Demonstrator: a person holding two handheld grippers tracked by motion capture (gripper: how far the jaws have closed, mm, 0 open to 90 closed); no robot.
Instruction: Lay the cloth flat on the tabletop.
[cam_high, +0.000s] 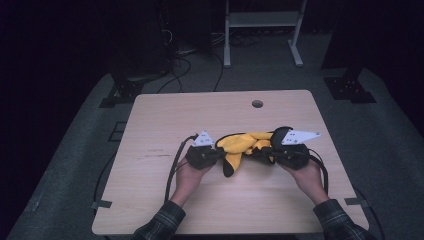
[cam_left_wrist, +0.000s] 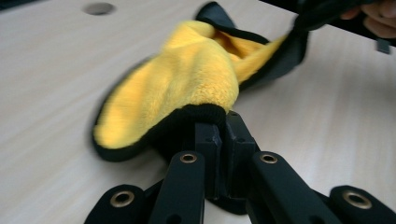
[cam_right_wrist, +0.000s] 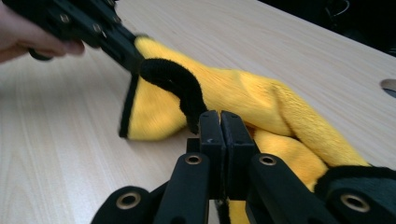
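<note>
A fluffy yellow cloth with a black hem (cam_high: 239, 144) lies bunched on the light wooden table (cam_high: 210, 110), stretched between my two grippers. My left gripper (cam_high: 219, 153) is at the cloth's left end, and in the left gripper view it (cam_left_wrist: 219, 128) is shut on the black hem of the cloth (cam_left_wrist: 187, 79). My right gripper (cam_high: 266, 150) is at the cloth's right end. In the right gripper view its jaws (cam_right_wrist: 219, 126) are pressed together on the black hem, with the yellow cloth (cam_right_wrist: 243, 100) spreading beyond. Each gripper view shows the other gripper farther off, also holding the cloth.
A round cable hole (cam_high: 257, 103) sits near the table's far edge. Behind the table stand a white frame (cam_high: 260, 20) and dark equipment, with cables on the floor. Bare tabletop lies left, right and in front of the cloth.
</note>
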